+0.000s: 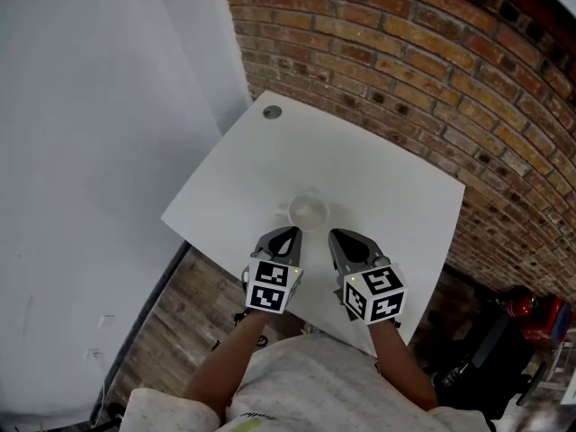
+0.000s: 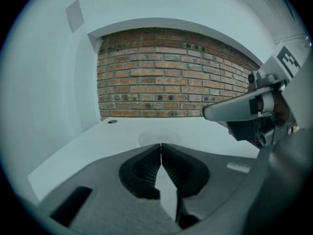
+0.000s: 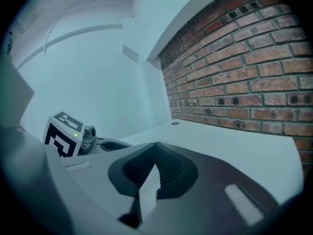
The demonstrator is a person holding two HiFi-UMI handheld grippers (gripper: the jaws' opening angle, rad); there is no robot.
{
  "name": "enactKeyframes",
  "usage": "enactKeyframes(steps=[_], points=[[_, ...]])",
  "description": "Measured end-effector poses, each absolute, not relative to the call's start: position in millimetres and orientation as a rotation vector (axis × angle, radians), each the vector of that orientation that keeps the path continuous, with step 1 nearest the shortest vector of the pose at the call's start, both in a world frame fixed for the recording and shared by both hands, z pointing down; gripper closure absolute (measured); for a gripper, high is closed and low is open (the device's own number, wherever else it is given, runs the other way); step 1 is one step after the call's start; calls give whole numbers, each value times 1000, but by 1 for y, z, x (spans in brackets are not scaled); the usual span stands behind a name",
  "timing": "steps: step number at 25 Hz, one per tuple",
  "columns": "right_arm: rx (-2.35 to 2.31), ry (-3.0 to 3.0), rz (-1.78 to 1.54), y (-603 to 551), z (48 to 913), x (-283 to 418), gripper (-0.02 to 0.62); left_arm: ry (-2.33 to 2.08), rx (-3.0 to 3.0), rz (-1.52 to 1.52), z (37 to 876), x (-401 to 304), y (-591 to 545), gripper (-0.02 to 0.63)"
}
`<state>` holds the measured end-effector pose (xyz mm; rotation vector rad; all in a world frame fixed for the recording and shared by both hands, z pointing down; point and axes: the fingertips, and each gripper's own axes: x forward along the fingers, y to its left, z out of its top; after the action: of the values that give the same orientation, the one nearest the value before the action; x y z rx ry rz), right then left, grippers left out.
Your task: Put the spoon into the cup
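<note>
A white desk is standing against a brick wall, with a plain white wall running along its other side. A small round grey cap is sitting near its far corner. Wooden floor is showing below.

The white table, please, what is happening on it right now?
A person holds a gripper in each hand over the near edge of the white table. The left gripper and the right gripper both have their jaws together, with nothing between them. A pale cup stands on the table just ahead of their tips, untouched. No spoon shows in any view, so the task does not seem to have started.
</note>
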<state>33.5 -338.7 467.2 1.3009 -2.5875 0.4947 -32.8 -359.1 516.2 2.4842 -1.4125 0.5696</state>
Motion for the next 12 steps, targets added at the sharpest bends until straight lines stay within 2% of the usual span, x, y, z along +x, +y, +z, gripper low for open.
enactKeyframes(steps=[12], points=[[1299,-2586,514,-345,470,30,583,-1376,2479,670,532,-31,-368,600]])
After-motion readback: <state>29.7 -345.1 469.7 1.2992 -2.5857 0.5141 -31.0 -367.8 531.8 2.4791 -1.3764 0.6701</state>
